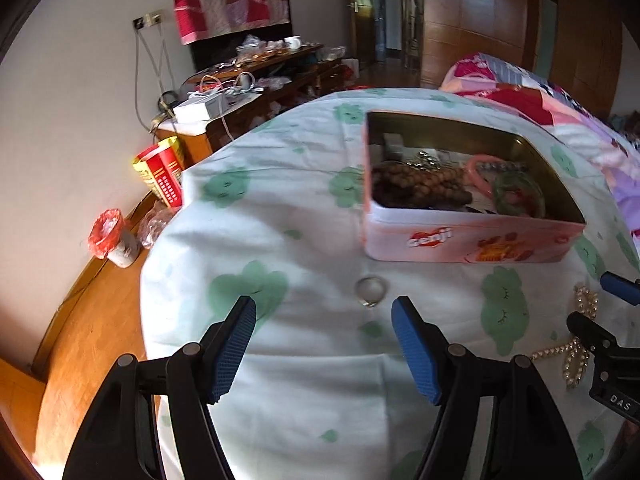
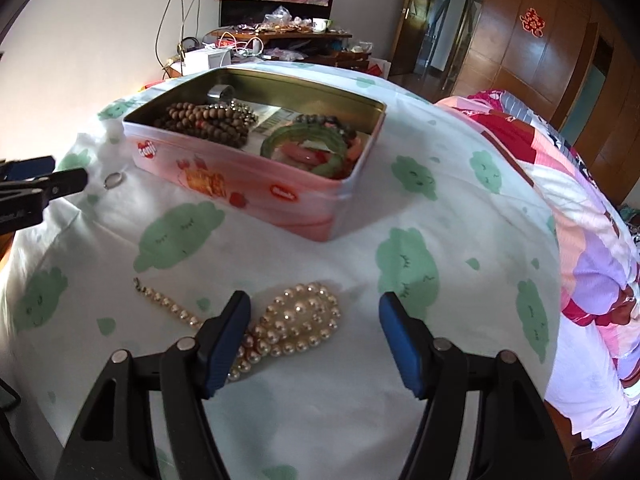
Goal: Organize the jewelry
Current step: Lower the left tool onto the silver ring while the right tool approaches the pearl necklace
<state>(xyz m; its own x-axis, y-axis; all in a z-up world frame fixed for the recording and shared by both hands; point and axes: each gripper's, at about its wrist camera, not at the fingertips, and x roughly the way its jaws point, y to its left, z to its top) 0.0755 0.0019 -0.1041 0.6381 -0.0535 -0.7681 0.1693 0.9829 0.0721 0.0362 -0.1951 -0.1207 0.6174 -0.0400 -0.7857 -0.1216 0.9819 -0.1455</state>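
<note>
- A pearl necklace (image 2: 298, 322) lies bunched on the tabletop (image 2: 320, 408), which is covered by a white cloth printed with green clouds (image 2: 180, 236); one strand trails off to the left and ends in a small clasp.
- A thin metal ring (image 1: 371, 291) lies flat on the same cloth, just in front of the near wall of the tin and well apart from the pearls.
- An open pink tin box (image 2: 280, 196) stands farther back on the cloth. Inside it lie brown wooden bead strands (image 2: 208, 120), a green bangle (image 2: 304, 140), a pink bangle (image 1: 478, 170) and some silver-coloured beads.
- The right gripper (image 2: 314, 340) hangs above the pearl necklace with its blue pads spread wide. Its left pad overlaps the edge of the bunch in the view, while most of the pearls show in the gap between the pads; nothing is grasped.
- The left gripper (image 1: 324, 346) hangs over bare cloth, likewise spread and empty, with the ring just beyond its fingertips and between their lines.
- Each gripper shows at the edge of the other's wrist view.
- Behind the tabletop stand a cluttered wooden cabinet (image 1: 256, 92), a bed with a patterned quilt (image 2: 560, 184) and brown wardrobe doors (image 2: 532, 40).
</note>
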